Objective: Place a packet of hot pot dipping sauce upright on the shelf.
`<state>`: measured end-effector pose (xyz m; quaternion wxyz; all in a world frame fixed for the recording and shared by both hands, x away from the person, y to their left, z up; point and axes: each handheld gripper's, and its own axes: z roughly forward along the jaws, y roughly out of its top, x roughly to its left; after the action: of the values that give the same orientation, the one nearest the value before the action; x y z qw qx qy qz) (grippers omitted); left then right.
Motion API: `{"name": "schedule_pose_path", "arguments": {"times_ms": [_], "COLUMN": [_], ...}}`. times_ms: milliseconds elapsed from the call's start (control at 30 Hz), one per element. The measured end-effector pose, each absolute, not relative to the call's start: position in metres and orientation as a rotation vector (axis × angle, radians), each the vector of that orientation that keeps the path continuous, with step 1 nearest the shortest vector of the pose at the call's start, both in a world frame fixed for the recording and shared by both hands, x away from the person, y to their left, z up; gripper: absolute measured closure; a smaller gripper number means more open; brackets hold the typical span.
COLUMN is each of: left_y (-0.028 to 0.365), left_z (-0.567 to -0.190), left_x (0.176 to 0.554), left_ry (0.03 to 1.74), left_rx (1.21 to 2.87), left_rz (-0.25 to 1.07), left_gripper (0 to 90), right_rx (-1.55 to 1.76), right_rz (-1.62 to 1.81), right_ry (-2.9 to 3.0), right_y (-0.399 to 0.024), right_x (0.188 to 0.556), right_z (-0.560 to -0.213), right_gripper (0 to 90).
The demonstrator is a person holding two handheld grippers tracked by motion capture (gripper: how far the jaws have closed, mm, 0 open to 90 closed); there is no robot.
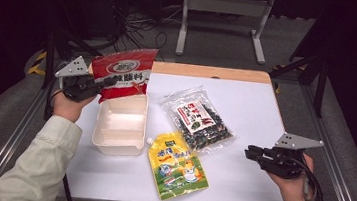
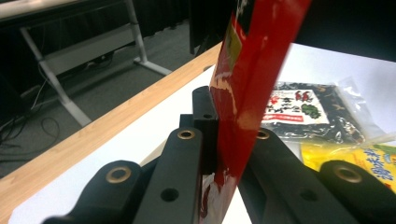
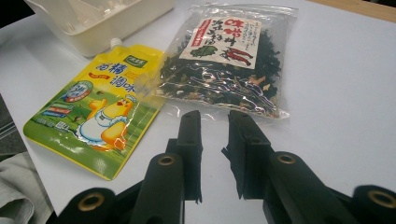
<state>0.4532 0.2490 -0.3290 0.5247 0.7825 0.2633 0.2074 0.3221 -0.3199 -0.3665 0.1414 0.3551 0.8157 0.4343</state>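
My left gripper (image 1: 99, 83) is shut on the lower edge of a red seasoning packet (image 1: 124, 72) and holds it upright above the far end of a white divided box (image 1: 119, 124). In the left gripper view the red packet (image 2: 243, 93) stands pinched between the two black jaws of the left gripper (image 2: 231, 116). My right gripper (image 1: 250, 153) hovers low over the table at the right, open, with nothing between its jaws. The right gripper (image 3: 215, 119) points toward a clear bag of dried greens (image 3: 229, 65) and a yellow spouted pouch (image 3: 98, 112).
The clear bag of greens (image 1: 199, 117) lies mid-table and the yellow pouch (image 1: 177, 166) near the front edge. A wooden strip (image 1: 209, 72) runs along the white table's far edge. A metal stand (image 1: 223, 14) and cables sit on the floor beyond.
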Motion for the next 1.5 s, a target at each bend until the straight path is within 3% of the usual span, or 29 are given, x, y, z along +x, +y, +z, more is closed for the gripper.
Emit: {"name": "schedule_pose_path", "arguments": {"times_ms": [600,1500], "left_y": [0.235,0.216], "left_z": [-0.340,-0.369], "left_x": [0.471,0.499], "left_ry": [0.705,0.662], "left_rx": [1.977,2.007], "left_rz": [0.660,0.694], "left_gripper": [88.7,88.4], "right_rx": [1.009,1.016], "right_rz": [1.240,1.257], "right_ry": [2.366,2.365], "right_y": [-0.317,-0.319], "right_x": [0.321,0.317], "right_z": [-0.369,-0.371], "right_gripper": [73.7,73.3]}}
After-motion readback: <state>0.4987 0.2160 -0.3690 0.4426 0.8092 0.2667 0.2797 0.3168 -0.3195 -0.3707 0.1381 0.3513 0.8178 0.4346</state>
